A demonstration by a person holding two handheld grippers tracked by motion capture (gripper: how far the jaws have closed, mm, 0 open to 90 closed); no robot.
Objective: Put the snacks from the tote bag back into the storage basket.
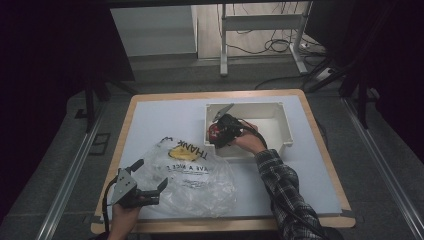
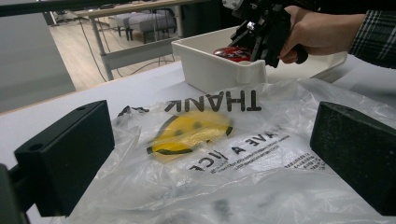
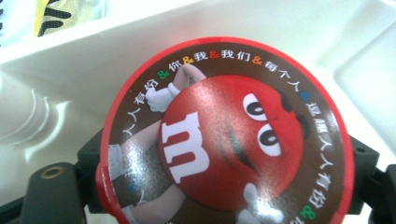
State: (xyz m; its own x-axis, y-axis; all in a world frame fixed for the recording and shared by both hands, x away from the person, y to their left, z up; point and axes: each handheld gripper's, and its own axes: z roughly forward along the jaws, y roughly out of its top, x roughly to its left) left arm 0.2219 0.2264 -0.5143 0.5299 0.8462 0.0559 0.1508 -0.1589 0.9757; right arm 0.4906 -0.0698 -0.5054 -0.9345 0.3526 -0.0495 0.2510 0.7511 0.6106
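Observation:
A round red candy tin [image 3: 224, 135] with a cartoon face on its lid lies at the near left of a white plastic box [image 1: 286, 131]. My right gripper [image 1: 221, 131] reaches down into the box at the tin. The lid hides its fingertips, and black jaw parts stick out on either side of the lid. A clear plastic bag [image 1: 195, 175] printed with a yellow smiley and black lettering lies flat on the table's front left. My left gripper [image 1: 150, 175] rests at the bag's left edge, jaws spread wide over the film [image 2: 210, 154] without pinching it.
The white tabletop [image 1: 165, 117] has a wooden rim, and the box stands at its back right. Beyond the table are a desk frame [image 1: 260, 30] and cables on the floor. The person's plaid sleeve [image 1: 285, 190] crosses the front right.

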